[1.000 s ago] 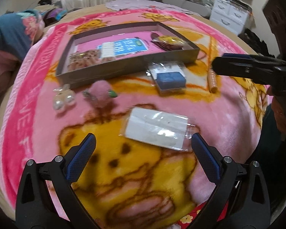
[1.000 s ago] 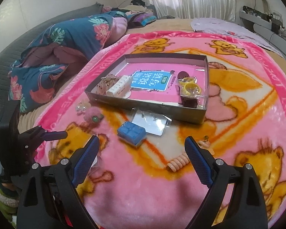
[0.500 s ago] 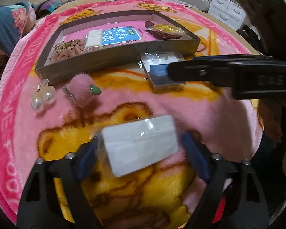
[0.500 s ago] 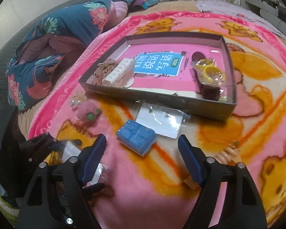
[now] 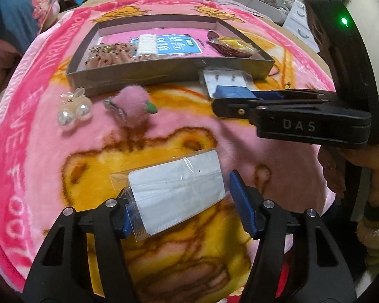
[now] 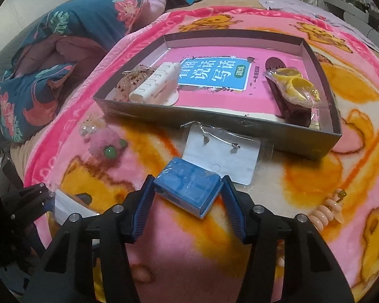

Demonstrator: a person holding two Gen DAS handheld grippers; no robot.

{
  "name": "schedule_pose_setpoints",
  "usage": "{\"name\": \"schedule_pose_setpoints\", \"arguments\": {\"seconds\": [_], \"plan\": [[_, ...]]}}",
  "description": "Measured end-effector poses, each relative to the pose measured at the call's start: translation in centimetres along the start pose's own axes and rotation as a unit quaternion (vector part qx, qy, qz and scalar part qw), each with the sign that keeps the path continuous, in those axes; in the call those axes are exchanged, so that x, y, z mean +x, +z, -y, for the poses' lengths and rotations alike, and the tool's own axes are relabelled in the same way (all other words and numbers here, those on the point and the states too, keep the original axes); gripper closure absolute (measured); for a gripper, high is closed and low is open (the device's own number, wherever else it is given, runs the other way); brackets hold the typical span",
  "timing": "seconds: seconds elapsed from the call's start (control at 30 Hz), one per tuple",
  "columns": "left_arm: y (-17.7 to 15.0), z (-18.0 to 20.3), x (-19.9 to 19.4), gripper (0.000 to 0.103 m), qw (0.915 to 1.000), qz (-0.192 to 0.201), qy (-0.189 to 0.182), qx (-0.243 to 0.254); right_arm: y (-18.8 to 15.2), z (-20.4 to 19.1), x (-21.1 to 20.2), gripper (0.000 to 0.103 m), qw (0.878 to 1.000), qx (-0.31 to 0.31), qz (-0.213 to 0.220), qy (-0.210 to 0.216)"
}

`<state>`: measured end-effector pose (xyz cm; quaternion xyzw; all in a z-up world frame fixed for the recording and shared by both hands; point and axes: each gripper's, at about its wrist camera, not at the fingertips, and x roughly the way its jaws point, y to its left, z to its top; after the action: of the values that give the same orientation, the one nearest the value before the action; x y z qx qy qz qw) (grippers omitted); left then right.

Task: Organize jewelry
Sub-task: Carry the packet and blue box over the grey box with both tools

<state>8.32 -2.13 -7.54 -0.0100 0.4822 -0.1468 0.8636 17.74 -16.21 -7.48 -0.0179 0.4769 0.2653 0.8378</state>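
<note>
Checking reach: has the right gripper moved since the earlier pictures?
Yes. The right gripper, jaws closing, came forward toward the grey tray; the blue box now sits between them.

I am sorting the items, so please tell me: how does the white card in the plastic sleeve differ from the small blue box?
The white card is flat, thin and pale inside a clear sleeve; the blue box is thick and blocky. The card lies between the left tongs; the box lies between the right tongs, partly on another earring card. Both are rectangular and lie outside the tray.
</note>
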Motion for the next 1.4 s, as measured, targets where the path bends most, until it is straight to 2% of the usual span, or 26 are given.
{"name": "schedule_pose_setpoints", "arguments": {"seconds": [0.33,0.73,1.03,1.4], "plan": [[-0.1,-1.3,-1.5,0.048,0.9994,0.016,0.007,-0.029,-1.9,2.3,-4.3,0.051,0.999,0.026,0.036,0.000],[1.2,-2.0,-4.3,0.048,0.9974,0.051,0.028,-0.043,-2.0,4.5,-9.6,0.051,0.994,0.039,0.097,-0.019],[3.8,-3.3,-6.2,0.048,0.9942,0.080,0.047,-0.055,-1.7,5.4,-11.0,0.051,0.991,0.047,0.120,-0.029],[7.4,-4.5,-6.7,0.048,0.9916,0.100,0.053,-0.062,-0.9,5.1,-11.0,0.051,0.991,0.040,0.127,-0.030]]}}
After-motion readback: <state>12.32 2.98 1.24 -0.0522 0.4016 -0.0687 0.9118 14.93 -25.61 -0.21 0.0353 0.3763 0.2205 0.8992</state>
